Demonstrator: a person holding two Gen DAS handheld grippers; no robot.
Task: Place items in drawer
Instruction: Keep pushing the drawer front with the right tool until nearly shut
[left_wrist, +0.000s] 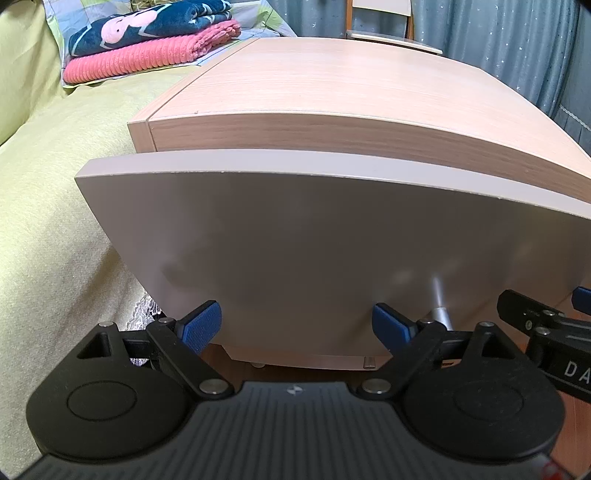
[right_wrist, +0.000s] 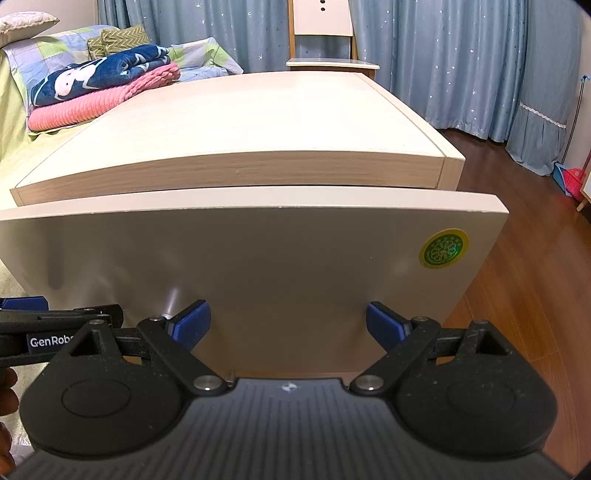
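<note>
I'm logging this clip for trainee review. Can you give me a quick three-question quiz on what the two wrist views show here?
1. True or false: the left gripper is clamped on an item.
2. Which is it: the drawer front sits flush with the cabinet, or stands out slightly from it?
3. What is stuck near the drawer front's right edge?

Key
1. False; both the left and the right gripper are open and empty.
2. It stands out slightly beneath the cabinet top.
3. A round yellow-green sticker.
</note>
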